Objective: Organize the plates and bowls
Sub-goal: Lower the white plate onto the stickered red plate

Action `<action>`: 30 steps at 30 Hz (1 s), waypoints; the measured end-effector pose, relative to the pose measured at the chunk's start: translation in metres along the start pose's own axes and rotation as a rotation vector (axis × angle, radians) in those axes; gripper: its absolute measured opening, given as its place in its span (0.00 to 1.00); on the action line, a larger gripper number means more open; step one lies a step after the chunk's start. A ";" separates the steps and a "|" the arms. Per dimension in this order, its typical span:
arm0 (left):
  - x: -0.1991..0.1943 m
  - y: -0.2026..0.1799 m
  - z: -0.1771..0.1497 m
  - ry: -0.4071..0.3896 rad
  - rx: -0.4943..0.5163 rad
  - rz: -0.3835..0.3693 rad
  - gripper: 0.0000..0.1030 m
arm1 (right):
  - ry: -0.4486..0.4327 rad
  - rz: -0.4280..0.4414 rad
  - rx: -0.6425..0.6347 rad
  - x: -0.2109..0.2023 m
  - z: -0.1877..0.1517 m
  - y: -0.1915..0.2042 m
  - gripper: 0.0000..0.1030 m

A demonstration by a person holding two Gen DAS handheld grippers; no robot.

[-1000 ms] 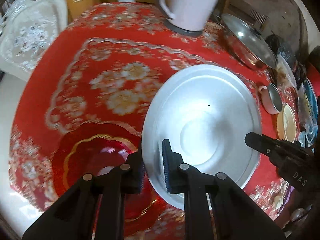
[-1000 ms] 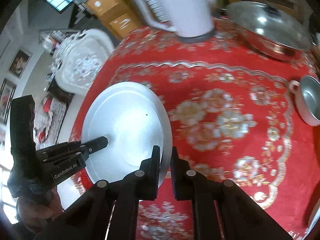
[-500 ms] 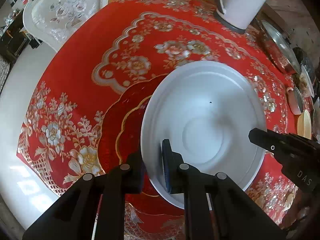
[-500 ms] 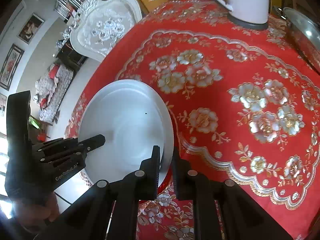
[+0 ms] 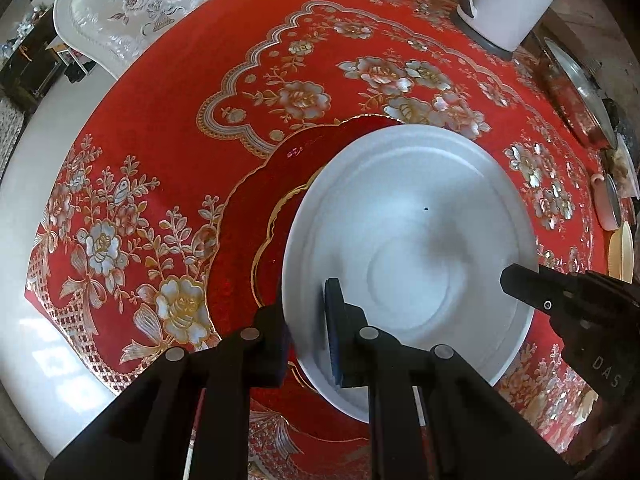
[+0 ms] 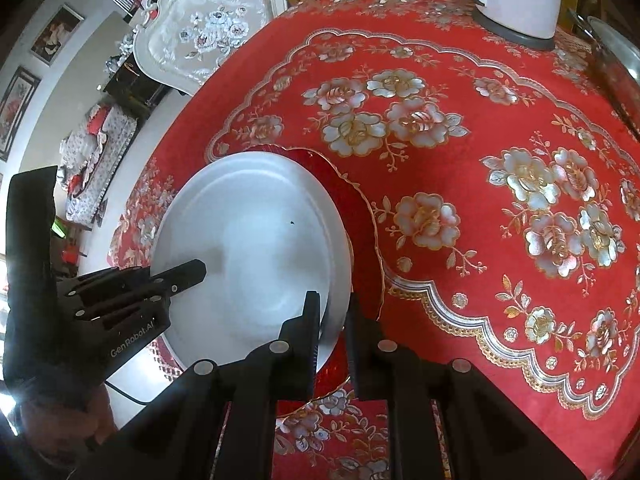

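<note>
- My left gripper [image 5: 306, 336] pinches the near rim of the large round white plate [image 5: 408, 248]: one finger sits under the rim on the outer side, the blue-padded finger [image 5: 334, 332] lies on the plate's inner face.
- My right gripper [image 6: 334, 328] clamps the opposite rim of the same white plate [image 6: 248, 256], one finger inside the dish, the other outside beneath the edge.
- In the left wrist view the right gripper [image 5: 524, 284] enters from the right, its tip over the plate's rim; in the right wrist view the left gripper [image 6: 188, 274] enters from the left, likewise at the rim.
- The white plate lies over the red scalloped plate with a gold edge [image 5: 256, 216], off-centre, leaving the red plate's left and far margins exposed. Whether the two plates touch, I cannot tell.
- The red plate [image 6: 360, 216] rests on the red tablecloth with silver and gold flowers [image 5: 304, 96], near the table's edge.
- Far side of the table: a white electric kettle on a grey base [image 5: 508, 0].
- Right margin, left wrist view: a steel pan with a lid [image 5: 580, 92], a pink cup [image 5: 606, 208] and a cream-coloured dish [image 5: 622, 252], all well apart from the plates.
- Beyond the table: a white ornate chair with floral upholstery [image 6: 212, 28].
- A hand [image 6: 60, 412] holds the left gripper's body.
</note>
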State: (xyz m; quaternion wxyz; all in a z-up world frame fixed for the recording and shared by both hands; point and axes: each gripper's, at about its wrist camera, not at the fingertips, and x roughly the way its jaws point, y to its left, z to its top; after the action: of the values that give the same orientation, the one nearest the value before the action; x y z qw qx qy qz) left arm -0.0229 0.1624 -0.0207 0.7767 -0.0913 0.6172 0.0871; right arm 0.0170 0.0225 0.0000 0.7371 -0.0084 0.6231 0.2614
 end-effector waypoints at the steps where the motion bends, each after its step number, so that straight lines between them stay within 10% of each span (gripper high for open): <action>1: 0.001 0.000 0.000 -0.001 0.000 0.002 0.13 | 0.000 -0.004 -0.002 0.001 0.000 0.000 0.14; 30: 0.013 -0.004 -0.002 -0.003 0.020 0.053 0.17 | 0.032 -0.009 -0.015 0.013 0.001 0.001 0.22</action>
State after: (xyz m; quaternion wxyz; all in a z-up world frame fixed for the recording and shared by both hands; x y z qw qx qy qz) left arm -0.0206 0.1588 -0.0337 0.7760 -0.0670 0.6189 0.1016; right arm 0.0188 0.0283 -0.0114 0.7282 -0.0211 0.6328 0.2625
